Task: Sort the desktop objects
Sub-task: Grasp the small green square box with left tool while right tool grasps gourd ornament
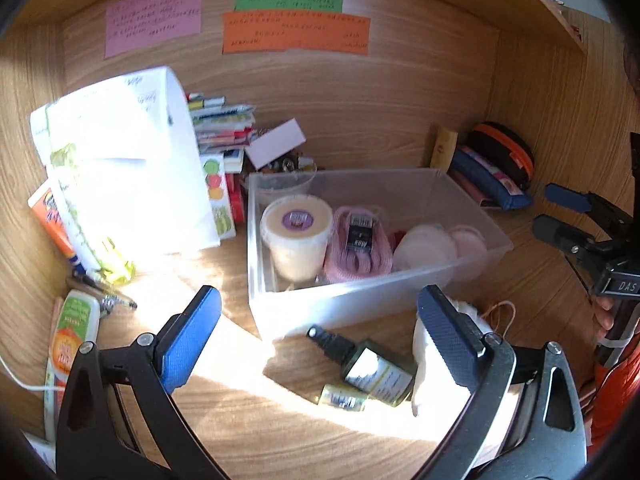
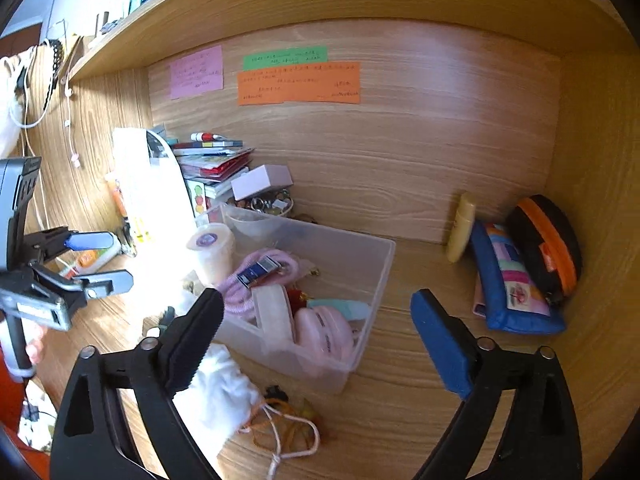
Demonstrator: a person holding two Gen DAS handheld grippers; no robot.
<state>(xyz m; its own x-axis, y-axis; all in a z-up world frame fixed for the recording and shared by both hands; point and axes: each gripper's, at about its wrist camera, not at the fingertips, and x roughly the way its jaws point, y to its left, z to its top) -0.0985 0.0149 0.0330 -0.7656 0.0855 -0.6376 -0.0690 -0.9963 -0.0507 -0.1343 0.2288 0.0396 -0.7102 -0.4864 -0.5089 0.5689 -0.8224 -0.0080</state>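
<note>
Both grippers stand wide apart and hold nothing: the left gripper (image 1: 320, 344) hovers over the near worktop (image 1: 248, 412), the right gripper (image 2: 316, 332) just right of it. No earlier picture is given, so only their present stance can be told.

Still out on the worktop, just in front of the clear plastic bin (image 1: 400, 304), lie a dark spray bottle (image 1: 360, 364), a small yellowish bottle (image 1: 344, 398) touching it, and a white cloth pouch (image 2: 216, 392) with a tangle of orange and white cord (image 2: 288, 432). Inside the bin already sit a round cream tub (image 1: 296, 232), a pink coiled strap (image 1: 356, 244) and pale pink pads (image 1: 440, 244).

My guess is the risks are these. The two bottles touch, so closing on one may roll the other away. The loose cord could snag a finger and drag the pouch. Strong sunlight washes out the left side, where a white paper bag (image 1: 132, 168) leans, so edges there are hard to judge. The grippers are near each other and could knock together.
</note>
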